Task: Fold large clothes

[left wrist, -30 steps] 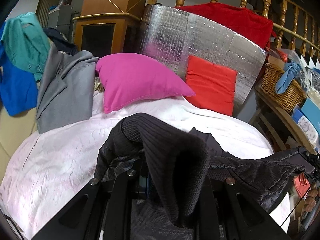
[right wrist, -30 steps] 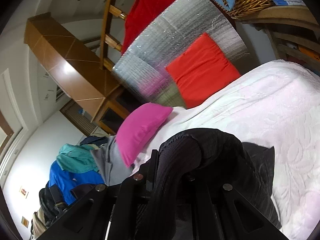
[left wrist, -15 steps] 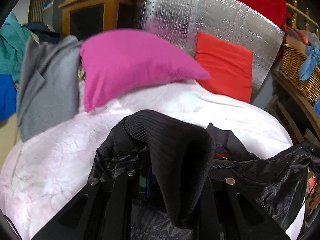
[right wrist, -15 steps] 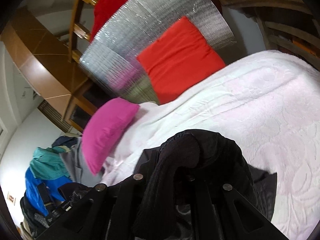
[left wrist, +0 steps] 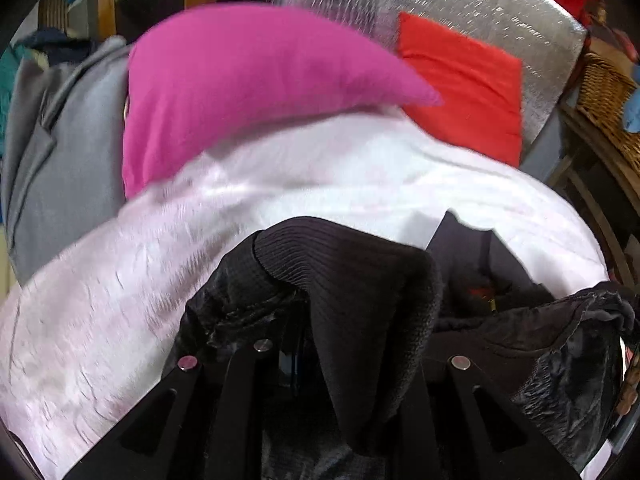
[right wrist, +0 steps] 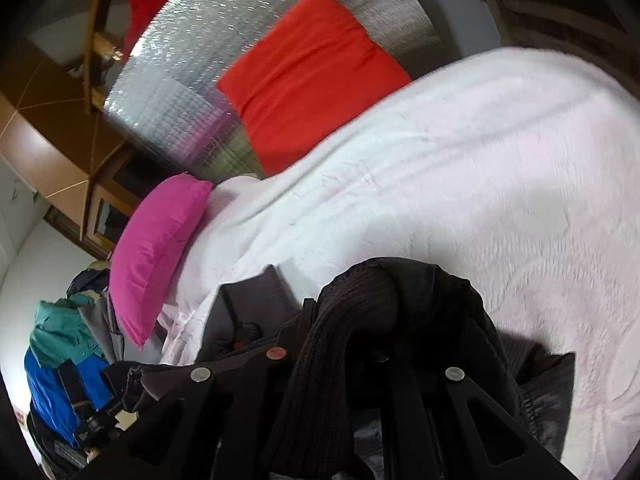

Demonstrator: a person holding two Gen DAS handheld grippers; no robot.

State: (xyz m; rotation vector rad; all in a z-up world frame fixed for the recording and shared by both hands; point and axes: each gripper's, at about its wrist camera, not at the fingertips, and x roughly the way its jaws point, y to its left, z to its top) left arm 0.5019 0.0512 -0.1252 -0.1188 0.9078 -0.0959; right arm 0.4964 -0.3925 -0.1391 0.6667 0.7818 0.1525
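Item: black jacket (left wrist: 360, 304), carried over the bed (left wrist: 280, 184) — fold in hand, not yet laid.

Left tool (left wrist: 352, 360) and right tool (right wrist: 360, 352) each clenched on a ribbed knit edge of the jacket, cloth draped over the fingers and slung between them above the white bedspread. Judged next: lower and spread the garment flat, keeping both edges level. Count — one jacket, two tools, one pink pillow (left wrist: 248, 80), one red cushion (right wrist: 312, 72), one clothes heap (right wrist: 68, 352).

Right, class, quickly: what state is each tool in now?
Left tool: shut on the black jacket.
Right tool: shut on the black jacket.
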